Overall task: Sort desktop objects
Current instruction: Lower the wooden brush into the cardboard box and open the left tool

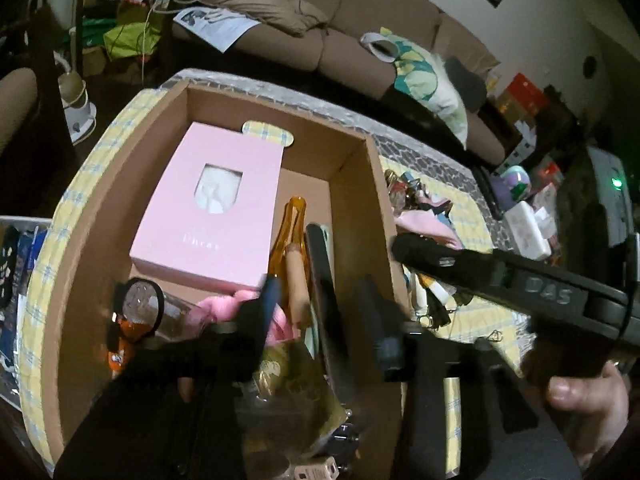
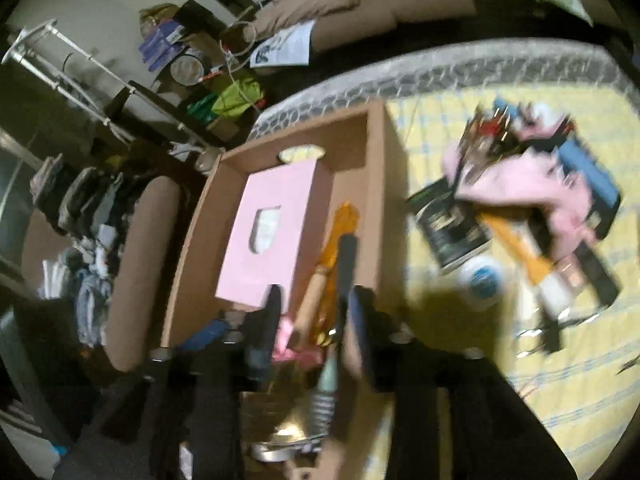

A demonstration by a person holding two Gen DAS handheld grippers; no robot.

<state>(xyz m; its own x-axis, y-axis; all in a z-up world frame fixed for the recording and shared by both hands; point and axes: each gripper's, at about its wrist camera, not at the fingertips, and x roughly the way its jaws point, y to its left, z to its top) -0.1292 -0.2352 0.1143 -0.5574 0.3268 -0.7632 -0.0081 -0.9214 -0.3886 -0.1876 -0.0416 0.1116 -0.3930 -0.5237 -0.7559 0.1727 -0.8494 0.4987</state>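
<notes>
A cardboard box [image 1: 80,264] fills the frame's centre, crowded by a pink box [image 1: 208,216]. Both the left gripper [image 1: 316,308] and right gripper [image 2: 316,312] are parted over a dark flat object [image 1: 328,292], gripping nothing; clutter [image 2: 532,208] is seen at right.

Readable lettering: two spots only

The black body of the right tongs [image 1: 416,250] carries raised letters "DAS"; the pink box [image 1: 208,204] bears faint white letters, roughly "Phra", not fully legible. Print on the paper sheet [image 1: 218,26] is too small.
</notes>
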